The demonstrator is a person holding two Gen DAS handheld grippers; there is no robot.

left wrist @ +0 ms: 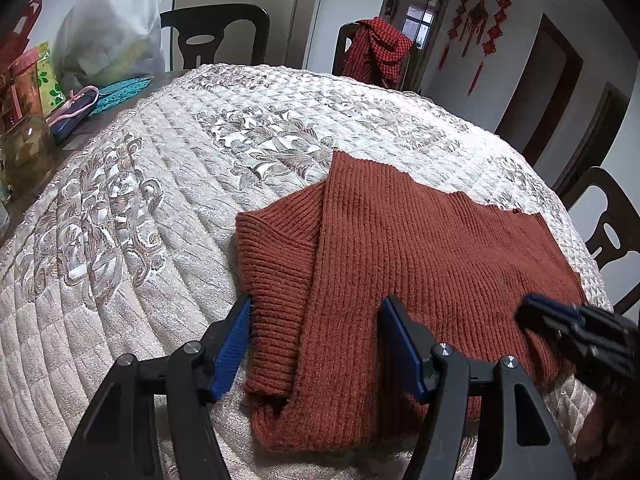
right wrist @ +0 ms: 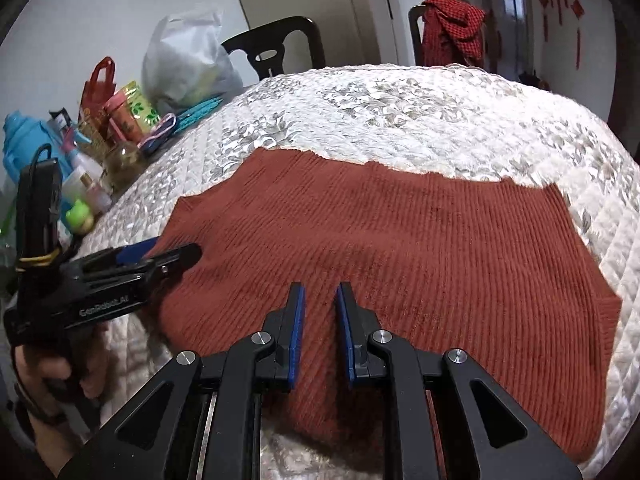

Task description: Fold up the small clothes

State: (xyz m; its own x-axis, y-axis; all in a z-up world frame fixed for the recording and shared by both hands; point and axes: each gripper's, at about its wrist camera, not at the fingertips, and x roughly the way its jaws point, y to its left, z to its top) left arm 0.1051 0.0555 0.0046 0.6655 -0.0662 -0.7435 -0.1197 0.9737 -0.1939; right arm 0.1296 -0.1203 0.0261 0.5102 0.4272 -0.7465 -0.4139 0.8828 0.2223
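Bare quilt lies beyond and left of the sweater; bottles and bags crowd the far-left edge.

Between my left gripper fingers: sweater, rust ribbed knit, matt, fuzzy. Quilt under it is stitched cloth with satin-sheen floral patches. Gripper bodies matt black plastic, ridged blue pads, shiny metal pivot pins. Beyond my right gripper: glossy dark chair, crinkly translucent plastic bag.

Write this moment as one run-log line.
garment: rust sweater flat on quilt, sleeve folded over | left tongs: open, straddling near edge | right tongs: narrow gap, on knit
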